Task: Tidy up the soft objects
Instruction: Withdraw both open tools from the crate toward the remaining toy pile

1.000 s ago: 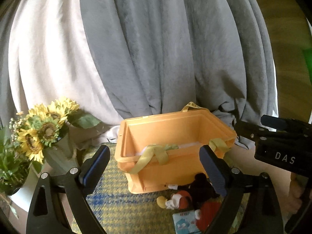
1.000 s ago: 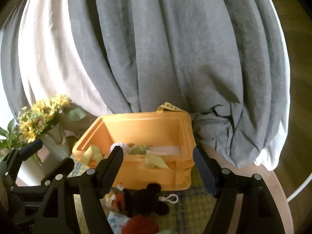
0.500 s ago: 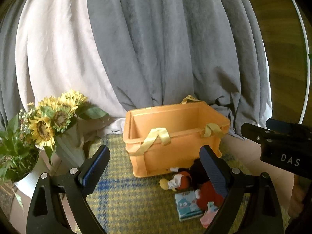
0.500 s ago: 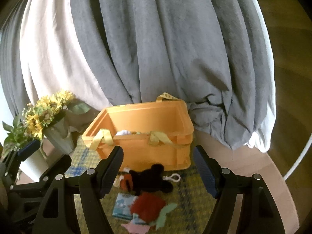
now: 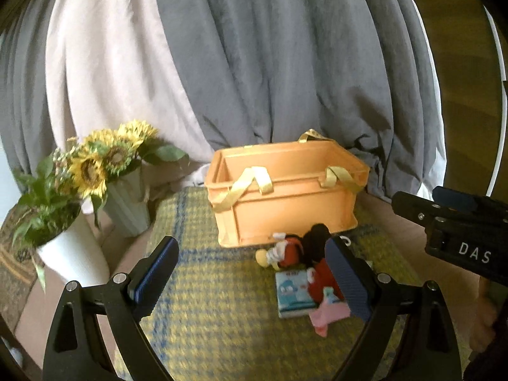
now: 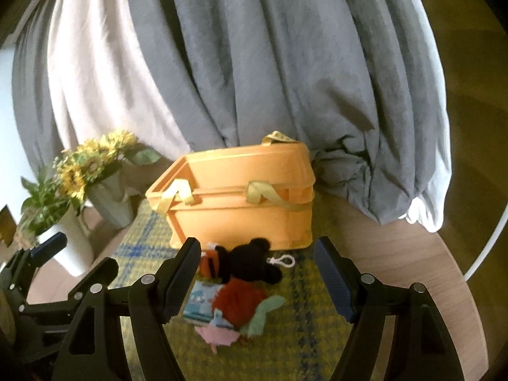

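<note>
An orange plastic crate [image 5: 285, 200] [image 6: 241, 203] with yellow ribbon handles stands on a yellow-and-blue checked mat [image 5: 206, 301]. In front of it lies a small heap: a black-and-red mouse plush [image 5: 295, 249] [image 6: 250, 263], a red fuzzy toy [image 6: 238, 300], a pale blue tissue pack [image 5: 293, 292] [image 6: 200, 303] and a pink soft toy [image 5: 327, 314] [image 6: 219, 333]. My left gripper [image 5: 254, 277] hovers open in front of the heap, nothing between its fingers. My right gripper [image 6: 258, 279] is open too, held back above the heap, touching none of it.
Grey and white bedding [image 5: 254, 63] is piled behind the crate. A sunflower bouquet in a pale vase [image 5: 127, 203] and a leafy plant in a white pot [image 5: 70, 254] stand at the left. The round wooden table's edge [image 6: 444, 270] curves away on the right.
Both grippers have pulled back and lowered away from the crate, so it looks smaller and the heap of soft toys has come fully into view. Their jaws have stayed open.
</note>
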